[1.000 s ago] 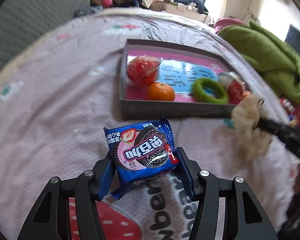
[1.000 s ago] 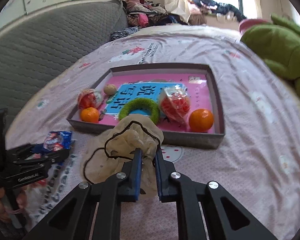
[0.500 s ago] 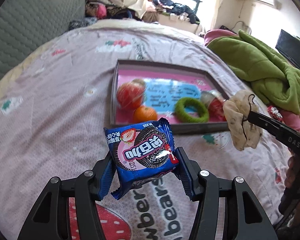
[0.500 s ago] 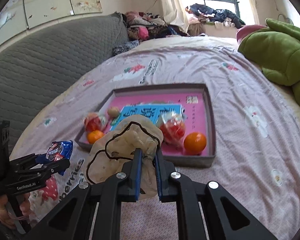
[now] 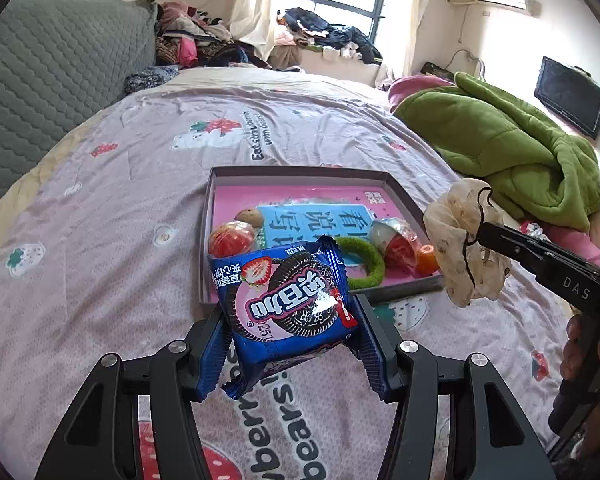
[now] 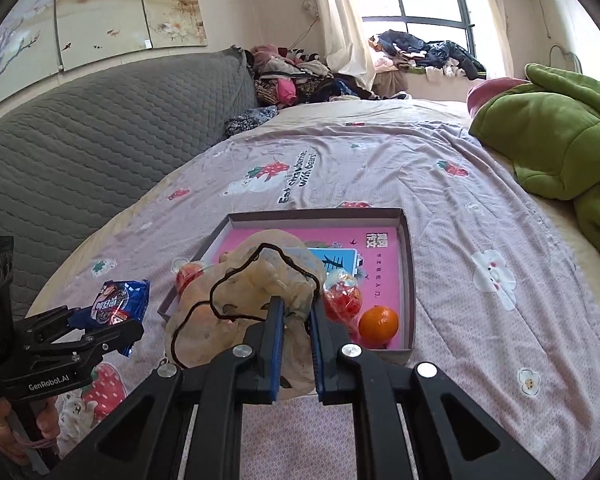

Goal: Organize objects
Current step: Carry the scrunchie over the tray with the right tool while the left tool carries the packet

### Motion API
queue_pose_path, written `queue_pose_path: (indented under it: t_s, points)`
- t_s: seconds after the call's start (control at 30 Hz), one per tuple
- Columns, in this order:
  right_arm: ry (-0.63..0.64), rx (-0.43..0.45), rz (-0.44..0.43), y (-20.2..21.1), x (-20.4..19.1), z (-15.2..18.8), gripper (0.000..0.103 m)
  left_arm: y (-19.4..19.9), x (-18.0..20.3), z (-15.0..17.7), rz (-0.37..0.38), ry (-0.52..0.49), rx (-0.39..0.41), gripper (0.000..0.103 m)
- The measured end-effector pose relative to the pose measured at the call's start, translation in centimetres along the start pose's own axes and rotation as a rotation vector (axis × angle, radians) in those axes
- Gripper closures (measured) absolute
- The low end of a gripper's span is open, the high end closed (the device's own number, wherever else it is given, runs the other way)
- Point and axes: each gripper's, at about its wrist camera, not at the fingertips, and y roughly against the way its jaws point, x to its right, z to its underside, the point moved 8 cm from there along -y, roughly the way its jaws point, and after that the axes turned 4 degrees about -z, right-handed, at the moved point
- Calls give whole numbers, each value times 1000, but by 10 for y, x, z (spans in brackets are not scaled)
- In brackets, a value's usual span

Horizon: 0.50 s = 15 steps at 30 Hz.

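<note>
My left gripper is shut on a blue cookie packet, held above the bed in front of the grey tray. The packet also shows in the right wrist view. My right gripper is shut on a cream scrunchie with a black cord, held above the tray's near left corner; it also shows in the left wrist view. The pink-lined tray holds a green ring, a tangerine, wrapped red sweets and a small brown nut.
The tray lies on a pink strawberry-print bedsheet. A green quilt is heaped at the right. A grey quilted headboard runs along the left. Clothes are piled by the window.
Both grippers have risen and pulled back from the tray with their loads still held. The tray now looks smaller and farther in both views.
</note>
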Motion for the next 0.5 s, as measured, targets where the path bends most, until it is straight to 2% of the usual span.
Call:
queue_pose_path:
  t_s: [0.5]
  points:
    - [-8,35,8,4,8,-23,90,-5,11,-33,-6,-13,35,44]
